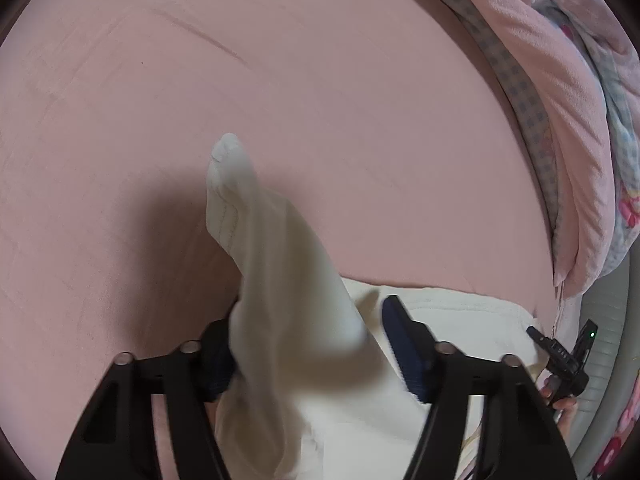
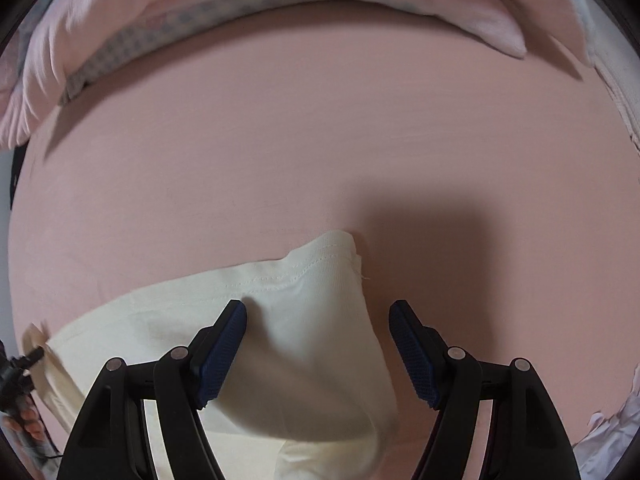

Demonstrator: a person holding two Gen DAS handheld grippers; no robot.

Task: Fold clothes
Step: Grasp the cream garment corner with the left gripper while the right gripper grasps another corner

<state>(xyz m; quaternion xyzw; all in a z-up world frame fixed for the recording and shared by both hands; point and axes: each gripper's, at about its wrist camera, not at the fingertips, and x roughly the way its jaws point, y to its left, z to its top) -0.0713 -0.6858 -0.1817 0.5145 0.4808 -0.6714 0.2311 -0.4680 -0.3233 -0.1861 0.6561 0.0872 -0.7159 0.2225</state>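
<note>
Cream garment [image 2: 312, 344] lies on the pink bed sheet [image 2: 320, 140], soft and limp; your left claw [image 1: 308, 344] stands wide with a hemmed strip draped across it, your right claw [image 2: 318, 344] wide over the stitched corner – pinch at that hem

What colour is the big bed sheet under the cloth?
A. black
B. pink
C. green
B: the smooth pink bed sheet spreads out beneath the cream-white cotton garment, as both wrist views show.
</note>
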